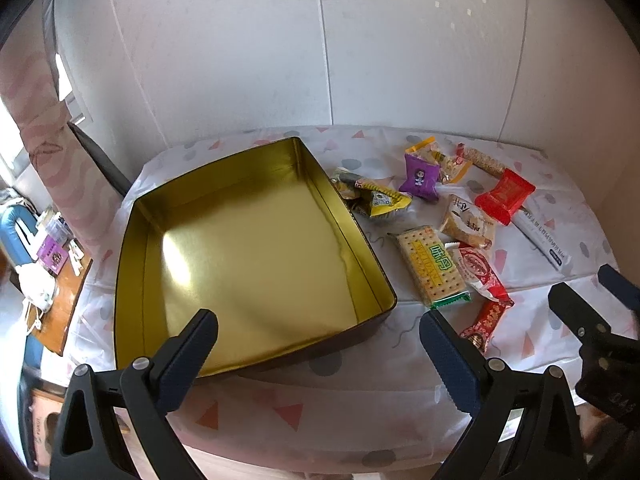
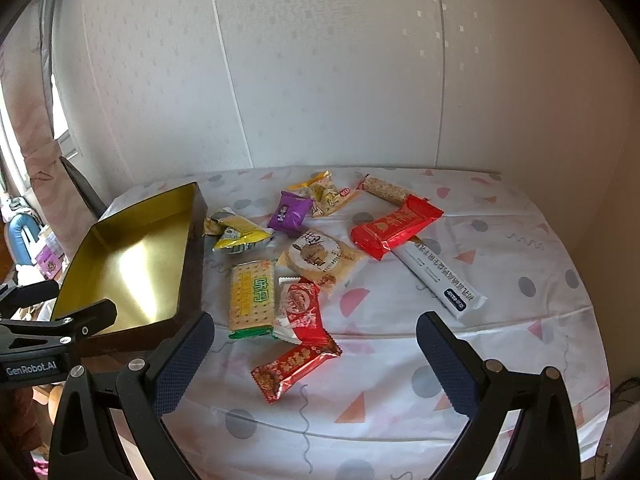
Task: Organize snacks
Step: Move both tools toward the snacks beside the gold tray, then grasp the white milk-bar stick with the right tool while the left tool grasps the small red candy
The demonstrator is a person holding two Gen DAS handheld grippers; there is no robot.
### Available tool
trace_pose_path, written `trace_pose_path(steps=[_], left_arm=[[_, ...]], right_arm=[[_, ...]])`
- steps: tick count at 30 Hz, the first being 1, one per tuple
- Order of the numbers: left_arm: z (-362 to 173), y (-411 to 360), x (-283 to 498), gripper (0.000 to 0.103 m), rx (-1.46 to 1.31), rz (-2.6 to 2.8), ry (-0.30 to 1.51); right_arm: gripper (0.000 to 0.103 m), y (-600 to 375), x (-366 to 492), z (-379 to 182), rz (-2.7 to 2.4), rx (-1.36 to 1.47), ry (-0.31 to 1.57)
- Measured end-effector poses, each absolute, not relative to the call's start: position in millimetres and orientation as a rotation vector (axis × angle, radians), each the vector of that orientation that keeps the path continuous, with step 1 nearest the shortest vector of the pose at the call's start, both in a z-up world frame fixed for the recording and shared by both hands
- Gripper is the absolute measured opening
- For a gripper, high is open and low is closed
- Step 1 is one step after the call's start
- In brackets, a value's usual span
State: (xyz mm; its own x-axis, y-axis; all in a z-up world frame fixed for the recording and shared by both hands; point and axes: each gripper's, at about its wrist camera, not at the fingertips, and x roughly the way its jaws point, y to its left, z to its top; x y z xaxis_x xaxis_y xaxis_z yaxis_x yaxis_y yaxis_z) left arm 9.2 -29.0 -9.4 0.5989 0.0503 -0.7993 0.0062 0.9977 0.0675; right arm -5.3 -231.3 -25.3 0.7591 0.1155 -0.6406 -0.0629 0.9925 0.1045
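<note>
An empty gold tin box [image 1: 352, 236] [image 2: 188, 216] sits on the left of the table. Several snack packets lie to its right: a cracker pack [image 1: 434, 266] [image 2: 252, 294], a purple packet [image 1: 420, 176] [image 2: 289, 212], a red packet [image 1: 505, 195] [image 2: 394, 226], a red-gold bar [image 2: 296, 366] [image 1: 486, 322], a white stick pack [image 2: 440, 282] [image 1: 544, 236]. My left gripper [image 1: 318, 338] is open and empty over the box's near edge. My right gripper [image 2: 314, 338] is open and empty, just above the red-gold bar.
The table wears a white cloth [image 2: 400, 400] with pink and grey shapes and stands against a white wall. A side table with clutter [image 1: 52, 256] stands at the left. The right gripper shows in the left wrist view [image 1: 600, 304] at the right edge.
</note>
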Motion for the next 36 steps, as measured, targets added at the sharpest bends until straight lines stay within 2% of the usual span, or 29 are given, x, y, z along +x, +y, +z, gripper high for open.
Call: trace_pose_path(steps=[14,18,23,25,27,35,36], left_arm=[[-32.5,-75.6,17.7,0.102,0.17,-0.107,0.959],[-44.5,-80.2,18.9,0.102,0.1,-0.198,1.051],[-57.3,-87.1,20.7,0.101,0.053,-0.207,1.128],[-59.8,-93.2,19.6,0.099,0.075,-0.214,1.147],[-59.3,-96.2,18.6,0.098,0.092,-0.218,1.165],[-57.1,-101.5,19.5,0.098,0.117,-0.245,1.178],[-58.2,-102.8,20.5,0.098,0.118,-0.248,1.177]], right_arm=[[0.103,-311.0,13.8,-55.2,-0.083,0.159,0.81],[0.091,-336.7,31.6,-71.0,-0.094,0.178,0.876],[0.082,-342.6,69.6,-77.0,0.015,0.083,0.914],[0.072,-339.4,83.7,-78.8,0.029,0.034,0.92],[0.068,-337.2,100.7,-82.8,0.047,-0.007,0.933],[0.067,-329.8,136.5,-104.0,0.085,-0.093,0.979],[0.063,-329.3,138.2,-107.2,0.089,-0.097,0.989]])
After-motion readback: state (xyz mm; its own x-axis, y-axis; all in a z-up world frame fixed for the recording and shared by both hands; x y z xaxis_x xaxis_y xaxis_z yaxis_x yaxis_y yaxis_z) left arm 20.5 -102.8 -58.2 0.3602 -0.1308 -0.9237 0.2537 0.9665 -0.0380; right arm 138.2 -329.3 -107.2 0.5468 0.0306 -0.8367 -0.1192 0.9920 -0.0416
